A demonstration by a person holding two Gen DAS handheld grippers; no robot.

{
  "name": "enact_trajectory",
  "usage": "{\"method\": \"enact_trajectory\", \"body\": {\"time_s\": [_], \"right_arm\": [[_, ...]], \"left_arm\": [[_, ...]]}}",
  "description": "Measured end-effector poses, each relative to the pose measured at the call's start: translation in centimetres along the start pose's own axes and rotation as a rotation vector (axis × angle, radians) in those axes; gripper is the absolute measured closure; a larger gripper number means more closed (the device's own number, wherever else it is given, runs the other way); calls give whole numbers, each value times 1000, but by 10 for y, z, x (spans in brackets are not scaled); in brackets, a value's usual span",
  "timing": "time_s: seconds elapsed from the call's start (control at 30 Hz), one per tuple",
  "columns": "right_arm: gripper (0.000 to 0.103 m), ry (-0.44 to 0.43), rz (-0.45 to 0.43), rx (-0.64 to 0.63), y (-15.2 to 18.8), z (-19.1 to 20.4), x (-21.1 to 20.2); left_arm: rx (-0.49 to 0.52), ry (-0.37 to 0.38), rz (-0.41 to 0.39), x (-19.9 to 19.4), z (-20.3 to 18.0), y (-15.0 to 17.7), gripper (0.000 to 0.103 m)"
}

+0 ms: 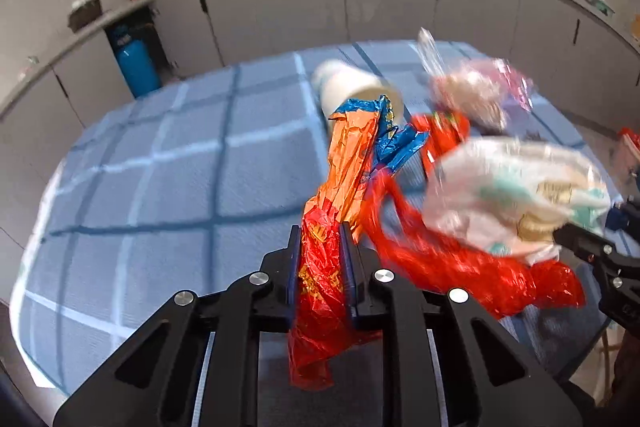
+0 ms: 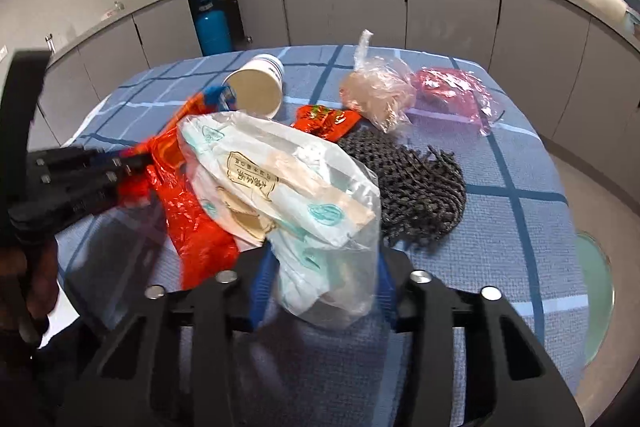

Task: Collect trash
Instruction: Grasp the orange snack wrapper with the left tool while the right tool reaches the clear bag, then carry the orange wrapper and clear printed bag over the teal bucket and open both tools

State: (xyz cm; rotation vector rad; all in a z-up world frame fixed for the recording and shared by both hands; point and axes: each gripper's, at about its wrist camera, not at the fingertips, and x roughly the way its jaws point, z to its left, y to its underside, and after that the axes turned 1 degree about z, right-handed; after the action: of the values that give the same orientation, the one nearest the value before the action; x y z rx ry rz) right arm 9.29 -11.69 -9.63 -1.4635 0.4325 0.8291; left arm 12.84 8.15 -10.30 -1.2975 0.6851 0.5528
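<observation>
My left gripper (image 1: 319,233) is shut on a red plastic bag (image 1: 320,291), held above the blue checked tablecloth (image 1: 168,179). The bag also shows in the right wrist view (image 2: 196,223), with the left gripper (image 2: 136,159) at the left. My right gripper (image 2: 324,255) is shut on a clear wrapper with white and teal print (image 2: 280,183), held beside the red bag; it also shows in the left wrist view (image 1: 512,191). A paper cup (image 2: 256,89) lies on its side on the table. A red snack wrapper (image 2: 326,119), a clear bag (image 2: 378,93) and a pink bag (image 2: 452,93) lie behind.
A dark woven mat (image 2: 416,187) lies on the table at the right. Grey kitchen cabinets (image 2: 344,3) run behind the table, with a blue gas cylinder (image 2: 212,27) in an open bay. The table's right edge drops to the floor (image 2: 592,267).
</observation>
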Motion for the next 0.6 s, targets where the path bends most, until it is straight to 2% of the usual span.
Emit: {"method": "enact_trajectory", "body": {"time_s": [0.17,0.4,0.6], "right_arm": [[73,-8,-79,24,-6,1,-20],[75,-7,-157,103,-15,-15,-43],[75,65,-215,141,-22,-38,-63]], "left_arm": [[0,-98,-95,-28,18,-11,84],[-1,-82,-130,-45,14,-19,84],[37,-39,-164,-47,-16,-37,84]]}}
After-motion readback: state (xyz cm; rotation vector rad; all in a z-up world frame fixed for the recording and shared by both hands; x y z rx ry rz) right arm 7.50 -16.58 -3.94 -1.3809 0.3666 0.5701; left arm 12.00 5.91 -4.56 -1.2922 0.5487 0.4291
